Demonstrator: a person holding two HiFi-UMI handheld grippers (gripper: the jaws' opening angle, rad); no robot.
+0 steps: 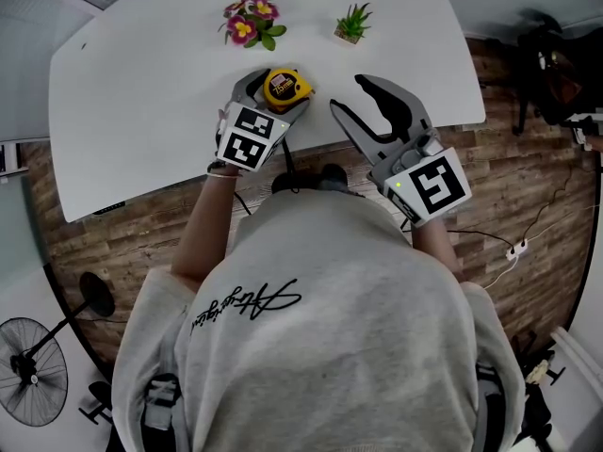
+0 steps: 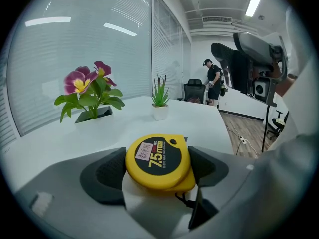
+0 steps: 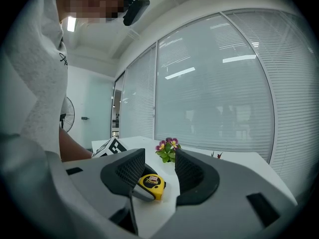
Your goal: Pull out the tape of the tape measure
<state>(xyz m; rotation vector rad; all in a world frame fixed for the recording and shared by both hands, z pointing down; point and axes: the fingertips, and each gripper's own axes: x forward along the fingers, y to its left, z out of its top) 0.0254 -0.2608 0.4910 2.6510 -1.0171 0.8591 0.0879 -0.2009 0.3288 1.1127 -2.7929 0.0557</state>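
A yellow tape measure (image 1: pixel 285 88) lies flat on the white table (image 1: pixel 141 83) near its front edge. My left gripper (image 1: pixel 280 90) is shut on it, one pad against each side of the case (image 2: pixel 158 161). No tape shows pulled out of the case. My right gripper (image 1: pixel 350 94) hovers just to the right, a short way from the tape measure, open with nothing between its fingers. In the right gripper view, the tape measure (image 3: pixel 151 184) shows through the gap of the right gripper (image 3: pixel 159 168), farther off on the table.
A pot of purple and yellow flowers (image 1: pixel 250 19) and a small green plant (image 1: pixel 352 24) stand behind the tape measure. A fan (image 1: pixel 33 370) stands on the floor at lower left, a power strip (image 1: pixel 516 249) at right. A person (image 2: pixel 214 81) stands far off.
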